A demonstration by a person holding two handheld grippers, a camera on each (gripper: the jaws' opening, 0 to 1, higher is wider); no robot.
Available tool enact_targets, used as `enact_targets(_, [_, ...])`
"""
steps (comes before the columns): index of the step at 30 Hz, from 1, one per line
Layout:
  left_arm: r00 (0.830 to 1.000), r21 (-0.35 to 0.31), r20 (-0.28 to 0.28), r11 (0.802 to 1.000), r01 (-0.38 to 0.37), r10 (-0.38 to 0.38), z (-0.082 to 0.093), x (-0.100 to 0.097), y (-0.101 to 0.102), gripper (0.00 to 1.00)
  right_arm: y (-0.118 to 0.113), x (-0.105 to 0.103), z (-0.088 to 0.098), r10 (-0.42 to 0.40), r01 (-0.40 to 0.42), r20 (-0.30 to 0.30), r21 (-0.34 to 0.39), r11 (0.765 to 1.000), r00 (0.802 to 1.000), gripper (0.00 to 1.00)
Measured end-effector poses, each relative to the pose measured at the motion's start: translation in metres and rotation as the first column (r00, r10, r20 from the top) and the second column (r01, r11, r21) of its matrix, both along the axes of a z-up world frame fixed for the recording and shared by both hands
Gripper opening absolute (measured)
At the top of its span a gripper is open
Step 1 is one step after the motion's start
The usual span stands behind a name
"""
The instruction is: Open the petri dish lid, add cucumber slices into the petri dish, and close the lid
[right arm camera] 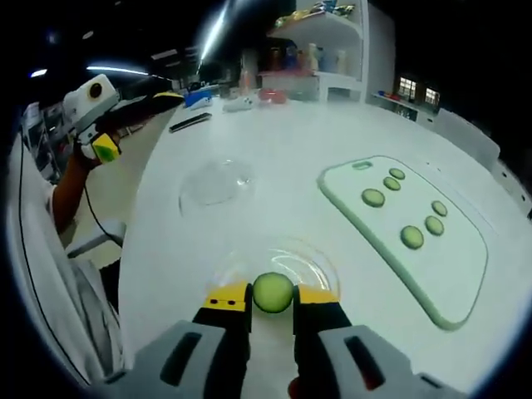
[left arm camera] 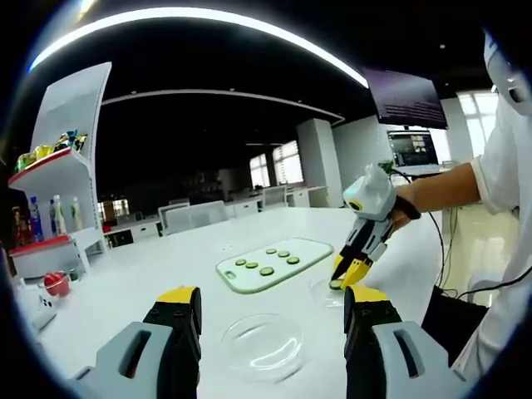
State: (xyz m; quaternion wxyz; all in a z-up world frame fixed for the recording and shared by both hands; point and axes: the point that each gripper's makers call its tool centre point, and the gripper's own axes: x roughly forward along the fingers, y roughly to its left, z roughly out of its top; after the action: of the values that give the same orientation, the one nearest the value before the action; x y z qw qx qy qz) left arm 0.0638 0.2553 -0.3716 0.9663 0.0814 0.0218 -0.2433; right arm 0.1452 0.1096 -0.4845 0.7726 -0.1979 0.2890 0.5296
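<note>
While gripped: one cucumber slice; five boarded.

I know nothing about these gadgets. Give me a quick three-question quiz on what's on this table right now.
1. True or false: the right gripper is shut on a cucumber slice.
2. How many cucumber slices lie on the cutting board? A) three B) five C) eight
3. Fill in: the right gripper hangs over the open petri dish, while the clear ____ lies apart on the table, in front of the open left gripper.

Key: 1 true; 2 B; 3 lid.
</note>
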Motion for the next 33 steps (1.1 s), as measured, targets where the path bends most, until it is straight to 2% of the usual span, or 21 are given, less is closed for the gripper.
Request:
enact_targets(7, [1.0,0.001,0.0,1.0,-0.004,0.004,0.0,0.001,0.002,0.7,-0.001,0.001,0.0,0.003,-0.003,0.009,0.0,1.0,1.0,0.21])
enact_targets(11, [1.0,0.001,0.003,1.0,-0.001,0.001,0.0,0.001,0.002,0.7,-0.001,-0.001,-0.001,0.004,-0.004,-0.002,0.009,1.0,1.0,0.28])
enact_targets(21, [1.0,-0.001,0.002,1.0,0.001,-0.001,0.0,0.001,0.001,0.7,0.001,-0.003,0.006,-0.018,0.017,0.003,0.06,0.998,1.0,0.28])
enact_targets(25, [1.0,-0.001,0.002,1.0,0.0,0.0,0.0,0.001,0.001,0.7,0.0,0.0,0.014,-0.044,0.042,0.017,0.096,0.994,0.999,0.27])
enact_targets(33, [1.0,-0.012,0.006,1.0,0.005,-0.005,0.001,0.002,-0.001,0.7,-0.005,0.006,0.021,-0.078,0.069,0.073,0.117,0.991,0.994,0.28])
